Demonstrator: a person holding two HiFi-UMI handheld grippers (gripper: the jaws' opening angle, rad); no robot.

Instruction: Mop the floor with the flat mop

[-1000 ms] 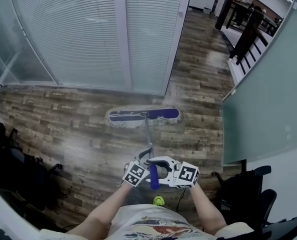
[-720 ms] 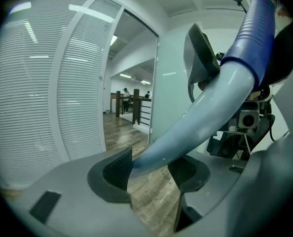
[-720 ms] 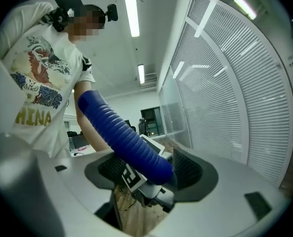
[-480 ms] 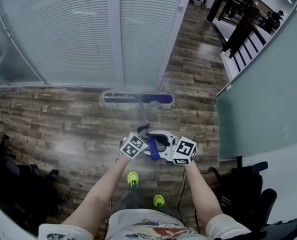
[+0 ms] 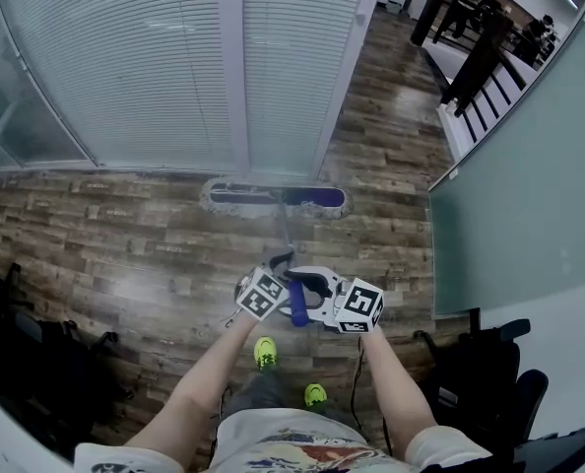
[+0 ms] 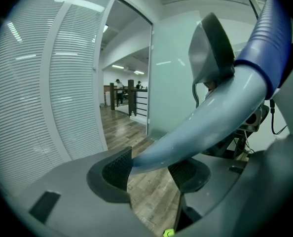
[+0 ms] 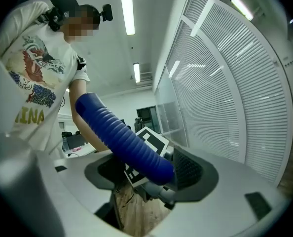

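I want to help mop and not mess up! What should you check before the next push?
1. Left gripper shut on mop handle: ok.
2. Right gripper shut on blue grip: ok.
3. Mop head flat on floor: ok.
4. Room to push forward: not ok, the mop head lies close to the blinds wall.
5. Shoes away from mop head: ok.
6. Floor wet or dry: cannot tell.

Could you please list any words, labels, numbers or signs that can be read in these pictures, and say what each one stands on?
"INA": yellow letters on the person's T-shirt, in the right gripper view; the word's start is out of sight.
Other print on the T-shirt: too blurred to read.
Left marker cube and right marker cube: square patterns only, no letters.
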